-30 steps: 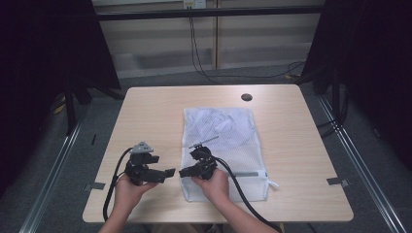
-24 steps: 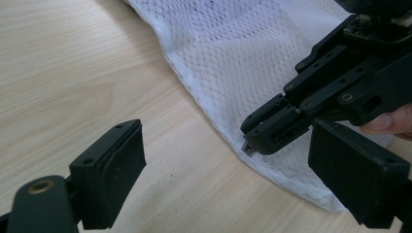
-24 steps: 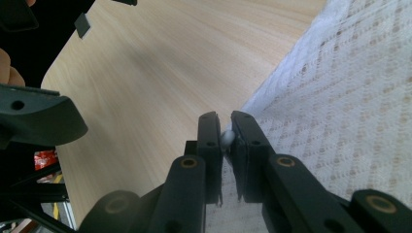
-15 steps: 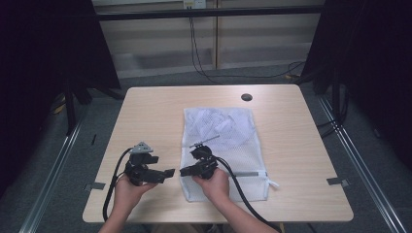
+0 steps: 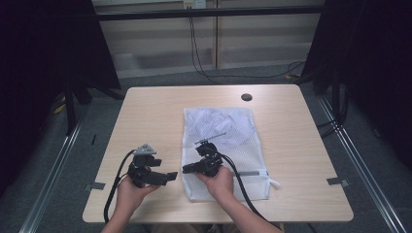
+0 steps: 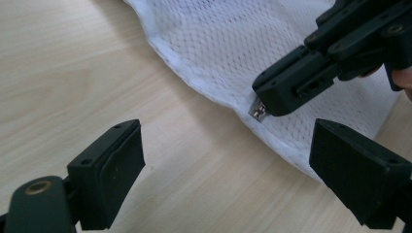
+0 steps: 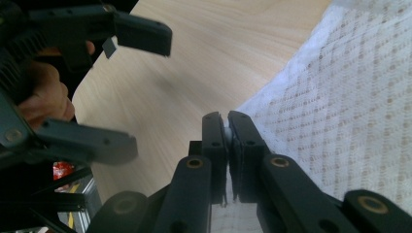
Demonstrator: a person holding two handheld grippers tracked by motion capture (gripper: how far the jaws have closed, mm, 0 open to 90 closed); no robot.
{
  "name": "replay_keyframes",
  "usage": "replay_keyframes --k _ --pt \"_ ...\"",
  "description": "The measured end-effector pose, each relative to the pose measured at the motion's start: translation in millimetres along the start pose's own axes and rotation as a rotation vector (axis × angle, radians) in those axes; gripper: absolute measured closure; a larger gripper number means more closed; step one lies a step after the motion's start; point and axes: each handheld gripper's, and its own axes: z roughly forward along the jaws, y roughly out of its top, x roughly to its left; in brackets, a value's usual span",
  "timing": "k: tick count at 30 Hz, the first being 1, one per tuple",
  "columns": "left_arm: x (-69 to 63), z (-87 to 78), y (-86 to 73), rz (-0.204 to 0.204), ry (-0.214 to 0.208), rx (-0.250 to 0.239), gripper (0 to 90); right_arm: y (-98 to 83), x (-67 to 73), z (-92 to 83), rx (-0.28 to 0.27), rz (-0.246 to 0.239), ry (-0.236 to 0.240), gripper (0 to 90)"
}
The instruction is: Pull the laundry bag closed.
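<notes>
A: Right gripper [image 5: 187,169] clamped on the metal zipper pull [image 6: 258,109] at the left edge of the white mesh laundry bag [image 5: 228,141]; closed down onto it just now, with a sliver of white between the pads in the right gripper view [image 7: 227,132].

B: Left gripper [image 5: 167,177] spread wide, nothing between the jaws, hovering over bare table [image 5: 145,111] just beside that edge. Not yet touching the mesh.

A: Bag lying flat, right of the table's middle, near end close to the person's hands.

B: Biggest risk, probably: pulling the slider with the bag unanchored. Whole bag likely to drag along instead of the zip running.

A: Hence the need for the left gripper to pinch the hem beside the pull first. Bad bite there, mesh only, and the fabric could bunch or snag in the slider.

B: Also a thin tab, held near the pad tips. Sideways tug instead of along the zip line, and likely to slip free.

A: Slow, straight pull, then.
</notes>
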Motion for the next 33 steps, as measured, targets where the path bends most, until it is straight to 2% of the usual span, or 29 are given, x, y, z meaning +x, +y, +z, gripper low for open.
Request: replay_keyframes --k 5,16,21,22,23,26,28,33 --pt "-2.9 5.2 0.1 -0.009 -0.036 0.010 12.0 0.7 0.1 -3.9 -0.013 -0.006 0.001 86.0" --pt "-7.3 16.5 2.2 -0.024 -0.069 0.022 11.6 1.4 2.4 -12.3 -0.049 -0.013 -0.001 86.2" --pt "-10.8 22.3 3.9 -0.044 -0.091 0.018 12.0 1.9 2.4 -15.4 -0.061 -0.017 0.002 86.2" --pt "-10.7 22.8 4.2 -0.036 -0.093 0.022 12.1 1.9 2.6 -16.1 -0.063 -0.016 0.002 86.2" --pt "-12.3 24.5 4.4 -0.050 -0.097 0.015 12.2 1.9 2.6 -16.4 -0.066 -0.017 0.002 86.2" --pt "-13.7 27.4 4.7 -0.050 -0.102 0.022 13.7 1.9 2.8 -17.7 -0.072 -0.017 0.004 86.2" --pt "-14.4 29.5 5.3 -0.057 -0.126 0.022 14.7 1.9 3.3 -18.6 -0.077 -0.020 0.002 86.2" --pt "-17.0 33.5 6.7 -0.088 -0.154 0.015 16.6 1.9 4.6 -20.9 -0.084 -0.019 0.006 86.2"
